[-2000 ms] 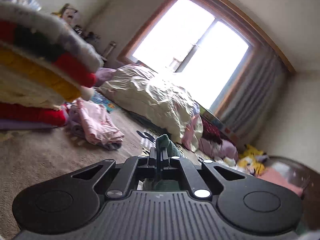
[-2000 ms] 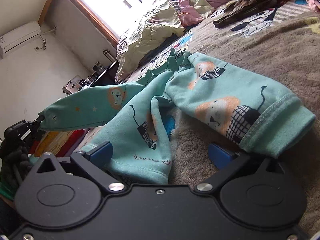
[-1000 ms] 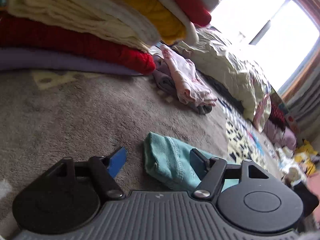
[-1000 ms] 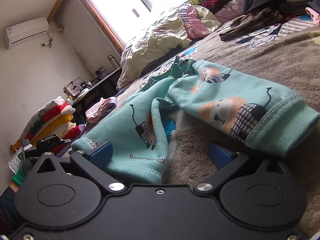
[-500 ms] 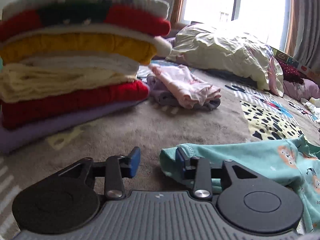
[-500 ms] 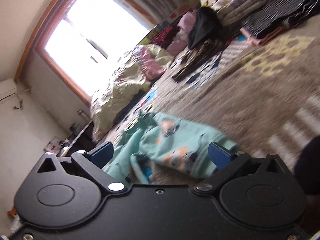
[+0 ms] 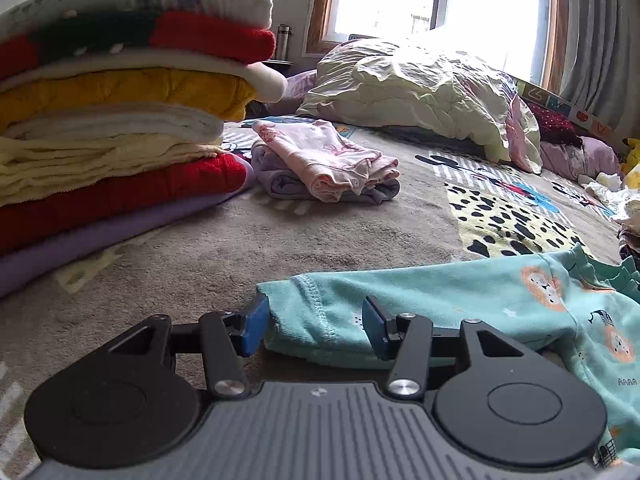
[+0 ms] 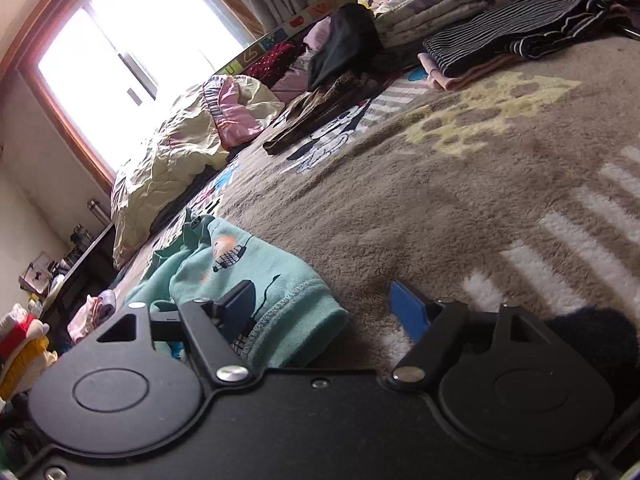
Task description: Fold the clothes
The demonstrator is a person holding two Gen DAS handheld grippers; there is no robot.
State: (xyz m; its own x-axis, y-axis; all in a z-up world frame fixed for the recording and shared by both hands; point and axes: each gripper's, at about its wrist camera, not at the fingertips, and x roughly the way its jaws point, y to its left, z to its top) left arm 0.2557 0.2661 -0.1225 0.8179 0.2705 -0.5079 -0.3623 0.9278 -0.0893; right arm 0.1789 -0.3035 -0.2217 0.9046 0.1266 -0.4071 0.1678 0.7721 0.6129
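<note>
On the grey-brown plush blanket [image 7: 328, 240] nearest the cameras, the left tongs [image 7: 314, 326] stand open astride one cuff of the mint lion-print garment [image 7: 460, 292]. The right tongs [image 8: 326, 310] gape wide, their left pad over the garment's other cuff. Beyond lie a folded pink pile [image 7: 328, 164], a tall sweater stack [image 7: 120, 120], a rumpled pale duvet [image 7: 416, 84], then the bright window [image 7: 440, 8].

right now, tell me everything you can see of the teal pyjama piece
The teal pyjama piece is soft knit with orange lion and dark cage prints and stitched cuffs. It lies rumpled on the brown fleece blanket. One cuffed end sits between the open left tongs; the other lies by the inner finger of the open right tongs. Neither grips it.
</note>
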